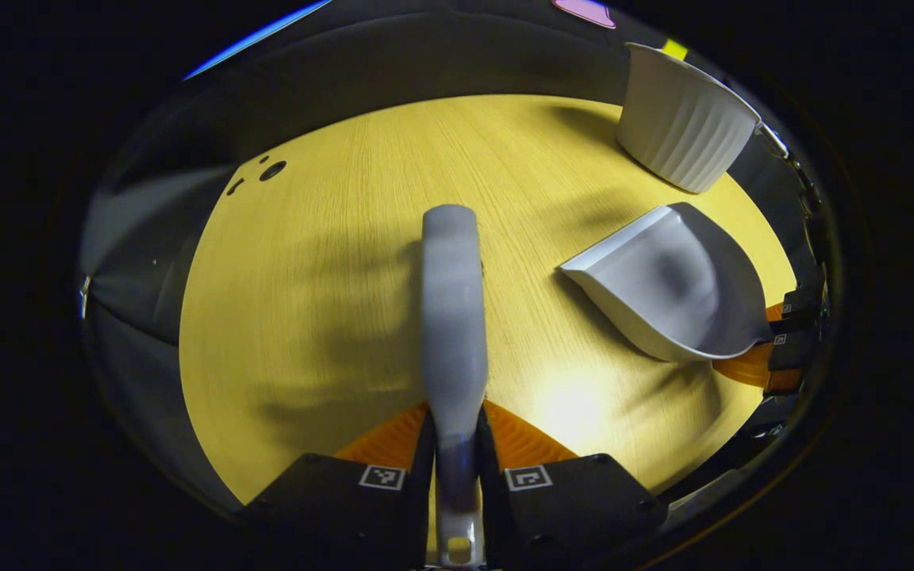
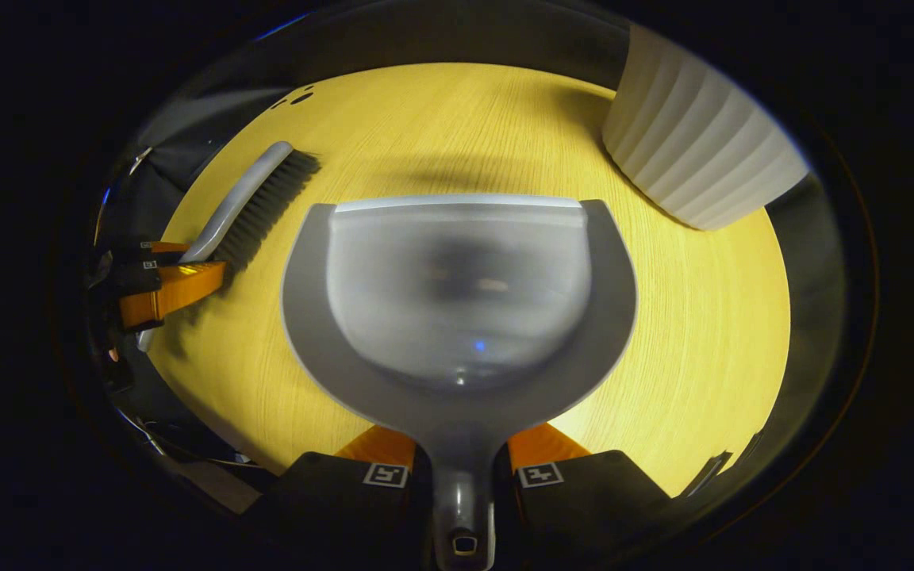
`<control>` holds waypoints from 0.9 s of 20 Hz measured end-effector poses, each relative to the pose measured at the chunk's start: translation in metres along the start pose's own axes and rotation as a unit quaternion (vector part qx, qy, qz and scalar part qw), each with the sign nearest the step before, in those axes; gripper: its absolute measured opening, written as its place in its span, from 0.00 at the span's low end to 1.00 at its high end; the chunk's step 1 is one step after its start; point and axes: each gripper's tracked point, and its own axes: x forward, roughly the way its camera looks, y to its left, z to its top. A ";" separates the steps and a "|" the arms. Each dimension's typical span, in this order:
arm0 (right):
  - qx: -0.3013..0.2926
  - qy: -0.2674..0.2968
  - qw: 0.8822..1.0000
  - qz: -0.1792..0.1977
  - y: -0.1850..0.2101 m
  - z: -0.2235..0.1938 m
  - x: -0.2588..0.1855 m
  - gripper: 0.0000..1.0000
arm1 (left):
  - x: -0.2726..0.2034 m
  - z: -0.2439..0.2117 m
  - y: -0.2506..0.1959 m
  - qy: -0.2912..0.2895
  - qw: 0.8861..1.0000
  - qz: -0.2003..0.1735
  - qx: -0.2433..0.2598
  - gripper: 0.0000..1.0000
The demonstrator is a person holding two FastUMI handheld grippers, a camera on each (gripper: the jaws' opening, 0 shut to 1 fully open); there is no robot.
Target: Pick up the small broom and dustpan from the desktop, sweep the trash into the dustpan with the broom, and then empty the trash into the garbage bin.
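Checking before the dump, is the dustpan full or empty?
Cannot tell. The dustpan bowl is blurred in both views; no distinct trash shows in it.

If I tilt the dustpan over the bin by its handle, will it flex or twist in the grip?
Probably stays stiff: the dustpan looks like one moulded, hard plastic shell. It likely weighs little, being thin-walled and looking empty. It may swivel, since the right gripper pinches only the narrow, smooth handle, with the wide pan far ahead of the fingers.

The grey plastic broom (image 1: 452, 317) hides its bristles under its own back in the left gripper view. The white ribbed plastic garbage bin (image 2: 695, 143) is cut by the right gripper view's edge. The grey plastic dustpan (image 2: 457, 301) looks blurred inside.
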 end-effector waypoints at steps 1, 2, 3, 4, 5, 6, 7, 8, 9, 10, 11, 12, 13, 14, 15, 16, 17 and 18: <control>-0.002 0.000 1.000 0.001 0.000 0.001 0.000 0.35 | 0.000 0.002 0.002 0.001 1.000 0.000 0.004 0.34; -0.002 0.002 1.000 0.003 0.000 -0.001 0.000 0.36 | 0.000 0.003 0.003 0.000 1.000 0.000 0.006 0.31; -0.003 0.002 1.000 0.003 0.000 -0.001 0.000 0.36 | -0.002 0.003 0.000 0.000 1.000 -0.001 0.005 0.33; -0.006 0.003 1.000 0.005 0.000 -0.002 0.000 0.36 | -0.002 0.003 0.000 0.001 1.000 -0.003 0.003 0.34; -0.008 0.001 1.000 0.009 0.001 -0.001 -0.001 0.36 | -0.004 0.002 -0.001 0.002 1.000 -0.005 -0.001 0.34; -0.007 -0.003 1.000 0.010 0.003 -0.003 -0.003 0.37 | -0.006 0.002 -0.002 0.000 1.000 -0.006 -0.004 0.33; -0.006 -0.005 1.000 0.015 0.004 -0.003 -0.004 0.43 | -0.009 0.000 -0.001 -0.003 1.000 -0.006 -0.008 0.34; -0.004 -0.009 1.000 0.020 0.007 -0.001 -0.006 0.42 | -0.012 0.001 0.003 -0.006 1.000 -0.004 -0.010 0.35; -0.002 -0.010 1.000 0.023 0.008 -0.001 -0.009 0.41 | -0.014 0.001 0.004 -0.009 1.000 -0.002 -0.011 0.36; 0.001 -0.013 1.000 0.026 0.008 0.000 -0.013 0.43 | -0.017 0.003 0.006 -0.012 1.000 -0.001 -0.012 0.40; 0.002 -0.016 0.999 0.028 0.009 0.001 -0.017 0.43 | -0.020 0.004 0.007 -0.017 1.000 -0.001 -0.014 0.41; 0.005 -0.021 0.999 0.032 0.010 0.002 -0.022 0.43 | -0.025 0.006 0.008 -0.022 1.000 -0.002 -0.016 0.43; 0.007 -0.026 0.999 0.035 0.010 0.002 -0.028 0.44 | -0.031 0.008 0.007 -0.028 0.999 -0.003 -0.018 0.45; 0.007 -0.031 0.999 0.038 0.010 0.003 -0.034 0.51 | -0.037 0.010 0.008 -0.033 0.999 -0.004 -0.021 0.45; 0.006 -0.037 0.998 0.040 0.009 0.003 -0.042 0.51 | -0.042 0.011 0.009 -0.039 0.999 -0.005 -0.023 0.45; 0.004 -0.046 0.998 0.041 0.009 0.005 -0.050 0.51 | -0.047 0.014 0.010 -0.046 0.999 -0.006 -0.026 0.45; 0.004 -0.055 0.998 0.041 0.009 0.008 -0.058 0.43 | -0.052 0.014 0.009 -0.052 0.998 -0.006 -0.028 0.46; 0.003 -0.067 0.997 0.041 0.008 0.012 -0.070 0.43 | -0.058 0.018 0.009 -0.060 0.998 -0.007 -0.032 0.46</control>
